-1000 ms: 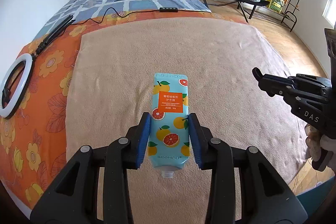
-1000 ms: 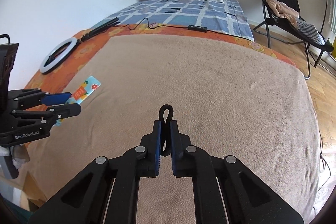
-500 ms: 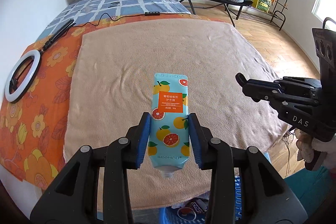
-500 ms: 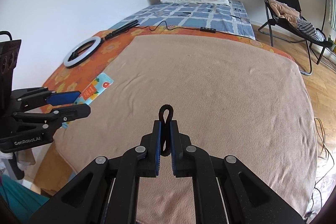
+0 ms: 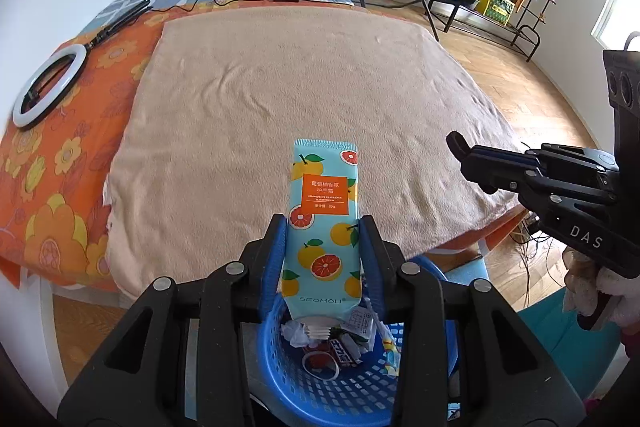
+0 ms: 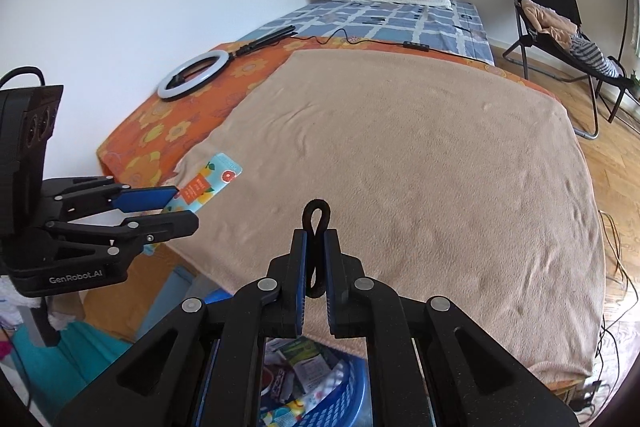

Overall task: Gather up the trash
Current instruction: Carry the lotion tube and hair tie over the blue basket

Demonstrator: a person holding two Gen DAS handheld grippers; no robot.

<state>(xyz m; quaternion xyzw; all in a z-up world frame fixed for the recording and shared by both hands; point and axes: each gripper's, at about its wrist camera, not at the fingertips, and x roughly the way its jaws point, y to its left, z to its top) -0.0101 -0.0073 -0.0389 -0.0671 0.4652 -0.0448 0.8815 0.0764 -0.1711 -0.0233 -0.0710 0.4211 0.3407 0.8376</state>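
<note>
The left gripper (image 5: 323, 247) clamps a hand-cream tube (image 5: 323, 227), long axis running 12 to 6 o'clock, open neck directly over the blue basket (image 5: 280, 379) (already littered). The right gripper (image 6: 316, 259), farther toward 3 o'clock, pinches a black loop (image 6: 317, 223).

Both my grippers have drawn back off the beige fleece blanket (image 5: 304, 99) past the bed's near edge. A blue perforated plastic basket (image 5: 320, 387) of wrappers has come into view below my left gripper (image 5: 323, 247) and right gripper (image 6: 316, 259).
</note>
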